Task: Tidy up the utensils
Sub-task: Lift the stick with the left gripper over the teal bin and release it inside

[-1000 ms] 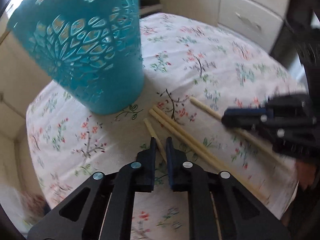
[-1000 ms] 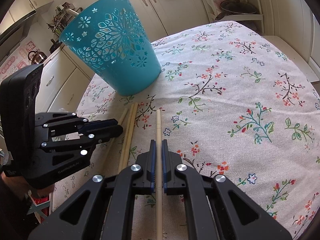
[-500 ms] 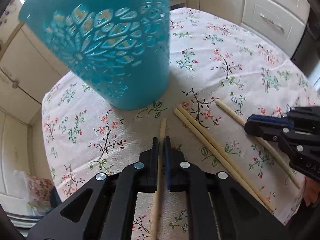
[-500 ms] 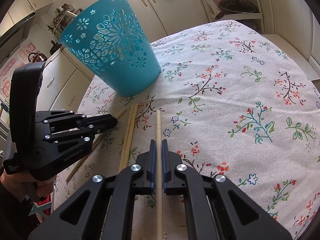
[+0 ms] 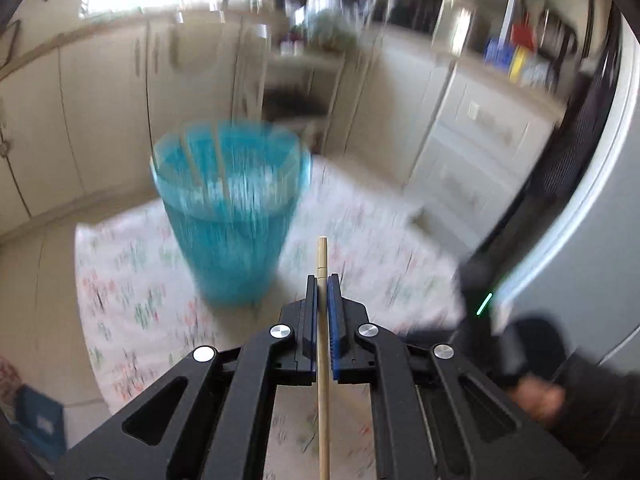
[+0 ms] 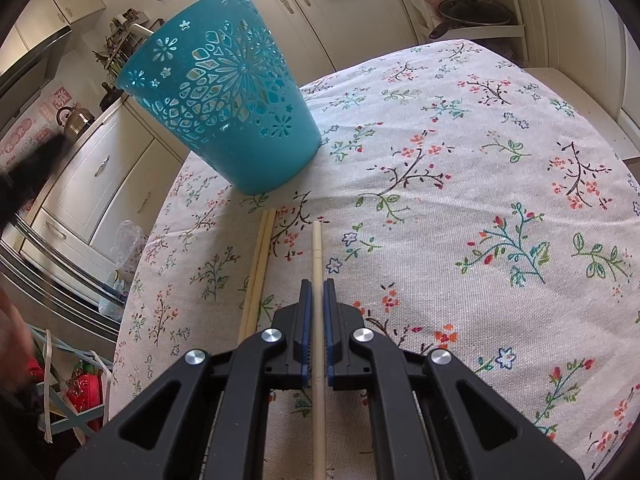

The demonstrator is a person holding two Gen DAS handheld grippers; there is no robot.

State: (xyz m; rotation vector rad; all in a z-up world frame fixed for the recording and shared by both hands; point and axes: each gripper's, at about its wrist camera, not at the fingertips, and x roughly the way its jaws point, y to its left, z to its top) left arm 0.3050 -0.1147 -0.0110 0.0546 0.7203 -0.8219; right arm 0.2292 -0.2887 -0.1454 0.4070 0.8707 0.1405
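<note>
My left gripper (image 5: 322, 280) is shut on a wooden chopstick (image 5: 322, 256) and holds it in the air, above and in front of the teal cut-out basket (image 5: 230, 216); that view is blurred. Pale sticks show inside the basket. My right gripper (image 6: 314, 286) is low over the floral tablecloth (image 6: 460, 200), shut on another chopstick (image 6: 317, 248) that lies along the cloth. Two more chopsticks (image 6: 260, 256) lie side by side just left of it. The teal basket (image 6: 224, 96) stands beyond them.
Cream kitchen cabinets (image 6: 100, 168) surround the round table. A person's hand (image 5: 536, 396) and dark sleeve show at the lower right of the left wrist view. Plastic bags and red items (image 6: 84, 384) sit on the floor to the left.
My left gripper closed on a chopstick and lifted it off the cloth, rising until the basket's rim came into sight. It has left the right wrist view. The right gripper stayed still.
</note>
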